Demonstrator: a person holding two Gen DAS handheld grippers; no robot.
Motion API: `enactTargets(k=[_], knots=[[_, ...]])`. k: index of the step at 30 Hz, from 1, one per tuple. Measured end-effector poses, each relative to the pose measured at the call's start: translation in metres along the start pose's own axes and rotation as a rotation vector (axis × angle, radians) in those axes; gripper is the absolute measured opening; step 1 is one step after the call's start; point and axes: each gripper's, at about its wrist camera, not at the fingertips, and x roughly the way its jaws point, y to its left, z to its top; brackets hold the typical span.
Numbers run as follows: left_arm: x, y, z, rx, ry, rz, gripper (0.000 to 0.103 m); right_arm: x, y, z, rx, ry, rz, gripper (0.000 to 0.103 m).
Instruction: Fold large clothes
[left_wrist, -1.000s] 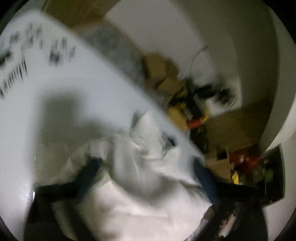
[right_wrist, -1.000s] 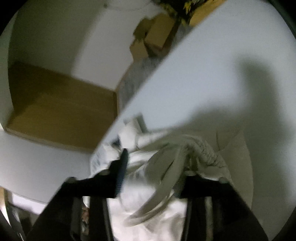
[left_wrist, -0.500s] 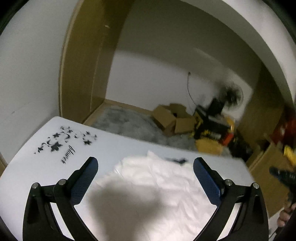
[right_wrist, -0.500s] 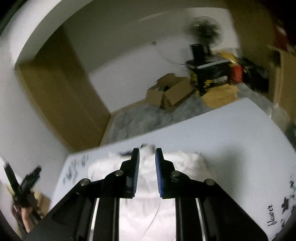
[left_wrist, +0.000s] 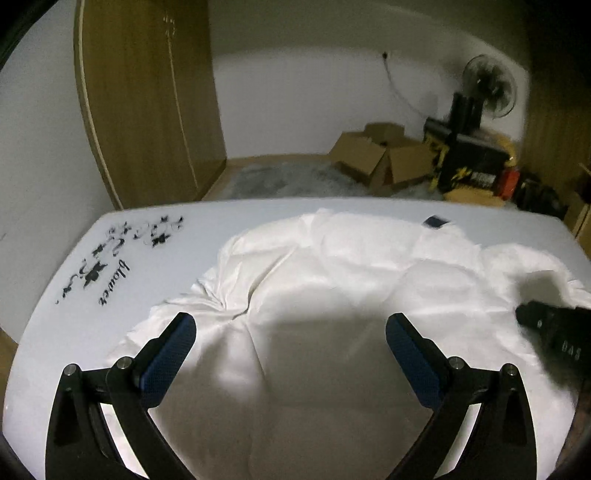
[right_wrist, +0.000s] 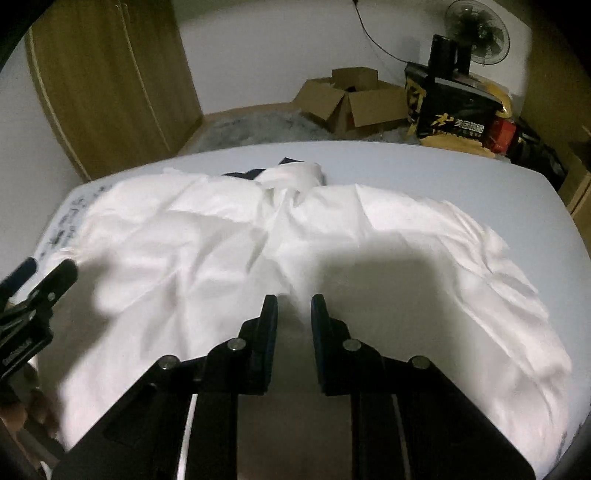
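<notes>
At the far left, a wooden wardrobe (left_wrist: 147, 99) is standing against the wall, and black flower lettering (left_wrist: 110, 266) is showing on the near-left part of the white counter (left_wrist: 369, 208). The left gripper (left_wrist: 290, 332) is hovering over the near left of the counter with its jaws spread wide apart, holding nothing, its blue pads (left_wrist: 170, 360) facing each other above the cloth. A large white garment (left_wrist: 351, 277) is lying crumpled and spread across the middle of the counter, reaching from near the lettering to the right side; a small dark patch (left_wrist: 436, 221) is peeking out at its far edge. The right gripper (right_wrist: 293, 314) is hanging above the garment's near middle, its jaws standing close together with a narrow gap between them and no cloth caught in them. Beyond the counter, on the floor, a grey rug (right_wrist: 258, 122) is lying, with open cardboard boxes (right_wrist: 351, 99) to its right. Farther right, a black and yellow bag (right_wrist: 454, 114) is sitting beneath a standing fan (right_wrist: 476, 29).
</notes>
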Motion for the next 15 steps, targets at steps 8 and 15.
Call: enactTargets(k=[8,15], knots=[[0.038,0.021,-0.028,-0.101,-0.002,0.065,0.103,0.061,0.011,0.025,-0.037,-0.01,0.08,0.02],[0.032,0.031,-0.013,-0.143,0.094,0.043,0.103,0.045,0.016,0.024,-0.04,0.024,0.046,0.029]])
